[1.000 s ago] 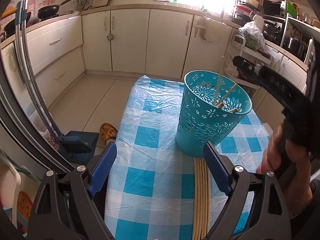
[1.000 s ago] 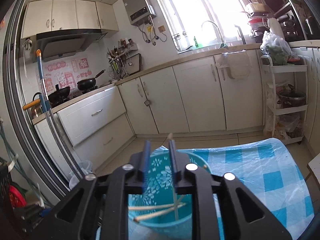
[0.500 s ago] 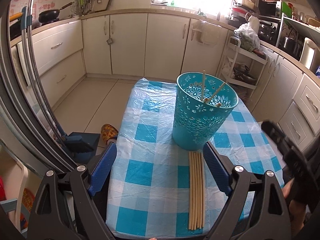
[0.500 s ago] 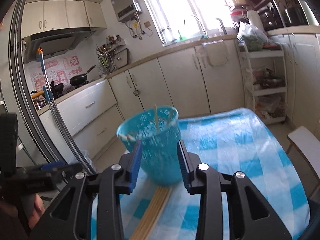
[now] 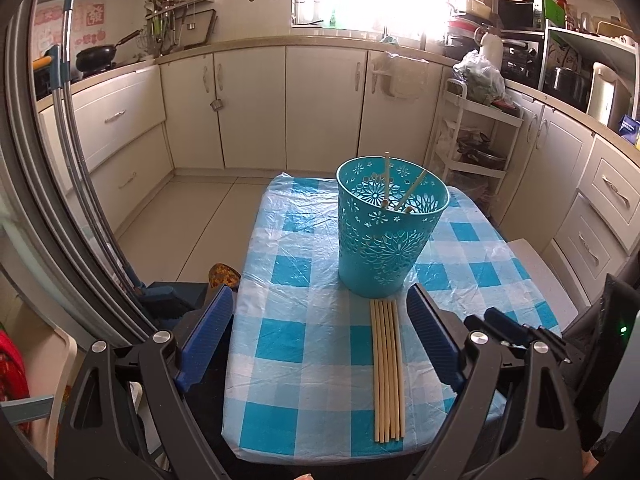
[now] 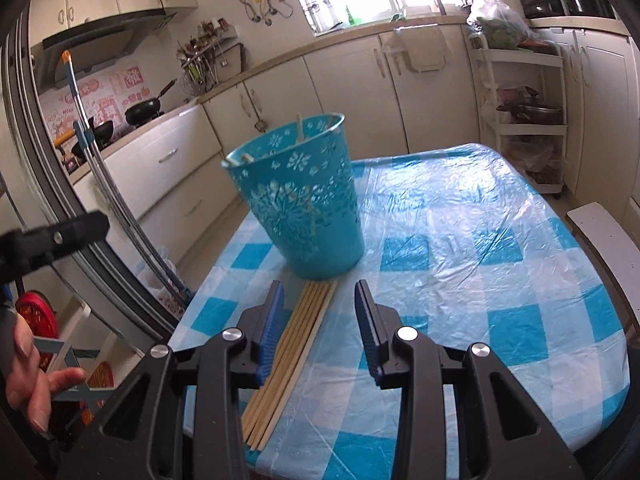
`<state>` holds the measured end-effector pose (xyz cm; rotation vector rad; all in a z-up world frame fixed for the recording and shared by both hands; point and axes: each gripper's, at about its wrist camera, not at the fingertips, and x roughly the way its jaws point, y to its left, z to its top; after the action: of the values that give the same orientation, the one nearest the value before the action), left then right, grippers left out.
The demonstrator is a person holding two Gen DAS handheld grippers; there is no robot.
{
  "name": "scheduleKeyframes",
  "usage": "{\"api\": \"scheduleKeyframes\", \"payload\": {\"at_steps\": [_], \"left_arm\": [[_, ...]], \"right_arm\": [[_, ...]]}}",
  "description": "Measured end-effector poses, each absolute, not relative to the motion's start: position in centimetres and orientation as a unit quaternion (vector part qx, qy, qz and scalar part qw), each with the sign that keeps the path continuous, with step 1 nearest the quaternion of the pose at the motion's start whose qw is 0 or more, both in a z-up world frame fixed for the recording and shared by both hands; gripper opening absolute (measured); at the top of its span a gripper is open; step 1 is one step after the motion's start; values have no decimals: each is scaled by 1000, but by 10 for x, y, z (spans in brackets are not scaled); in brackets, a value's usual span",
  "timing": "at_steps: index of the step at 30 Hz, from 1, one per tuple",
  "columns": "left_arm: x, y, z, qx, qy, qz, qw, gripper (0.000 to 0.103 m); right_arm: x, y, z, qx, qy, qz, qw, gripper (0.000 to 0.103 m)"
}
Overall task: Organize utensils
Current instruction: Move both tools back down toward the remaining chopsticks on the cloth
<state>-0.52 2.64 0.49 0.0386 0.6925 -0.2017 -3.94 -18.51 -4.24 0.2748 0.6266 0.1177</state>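
Chopsticks flat before basket — under right tool, jaws apart, empty.

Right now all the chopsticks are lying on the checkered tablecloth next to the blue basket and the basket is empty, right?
Not quite. The blue basket is not empty: the left wrist view shows a few chopsticks leaning inside it. A row of loose chopsticks does lie on the checkered tablecloth next to the basket.

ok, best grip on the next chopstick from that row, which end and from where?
Take the outermost chopstick on the right gripper's side, mid-length, from above, jaws across its width. The row lies flat, sticks touching, far ends beside the basket, so that edge likely gives the only free side.
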Motion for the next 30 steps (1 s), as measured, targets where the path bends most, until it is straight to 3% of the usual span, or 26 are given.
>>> {"api": "scheduleKeyframes", "payload": {"at_steps": [8,16,30], "left_arm": [[-7,34,-1,18,347,-101,932,86],[1,48,-37,23,394,-81,915,87],[16,36,-74,46,438,-80,894,88]], "right_arm": [[-28,-169,-67,105,353,49,928,36],[1,-167,-93,113,399,34,909,25],[33,-154,-110,84,433,26,897,23]]}}
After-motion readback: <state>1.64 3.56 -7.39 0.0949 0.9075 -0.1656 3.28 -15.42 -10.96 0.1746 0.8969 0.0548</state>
